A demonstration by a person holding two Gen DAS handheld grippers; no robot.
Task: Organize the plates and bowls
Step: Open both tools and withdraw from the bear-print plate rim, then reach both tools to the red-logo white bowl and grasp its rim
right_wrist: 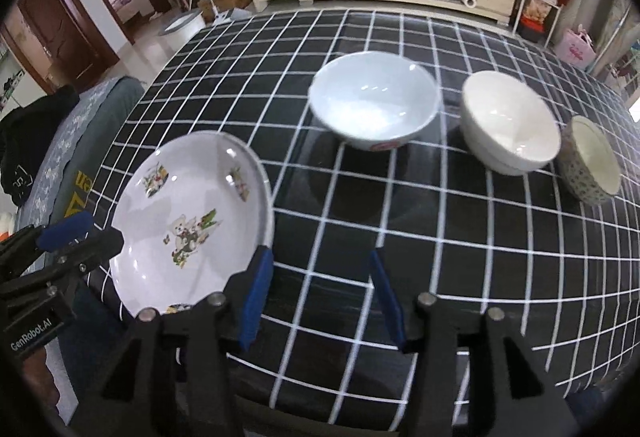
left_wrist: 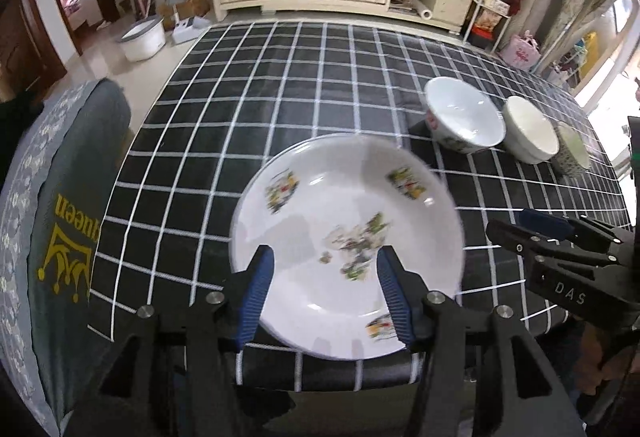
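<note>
Nearest the left camera, the left hand-held gripper (left_wrist: 324,293) stands spread over the near part of the plate (left_wrist: 344,237), its blue fingers (left_wrist: 256,293) on either side of the printed centre and pinching nothing.

Table (left_wrist: 240,109): covered in a black cloth with a white grid, it carries all the crockery.

Plate: white with printed figures, it lies flat close to the near table edge, with its near rim at or slightly past that edge.

Large bowl (right_wrist: 374,103): white, upright, mid-table and well apart from the plate.

Cream bowl (right_wrist: 510,121): upright, just right of the large bowl.

Patterned cup (right_wrist: 590,159): smallest, close against the cream bowl; whether they touch cannot be told.

Right hand-held gripper (right_wrist: 318,293): spread and empty, it hovers over bare cloth between the plate and the bowls.

Risk, in my judgement: the plate sits so near the edge that a downward press or a one-sided pinch on its near rim could tip or slide it off the table. Its glazed surface would likely slip between the pads. Carrying it toward the bowls could knock them together.

Pose: both hand-held grippers point forward and downward over the near table edge, side by side, the left lower over the plate.
</note>
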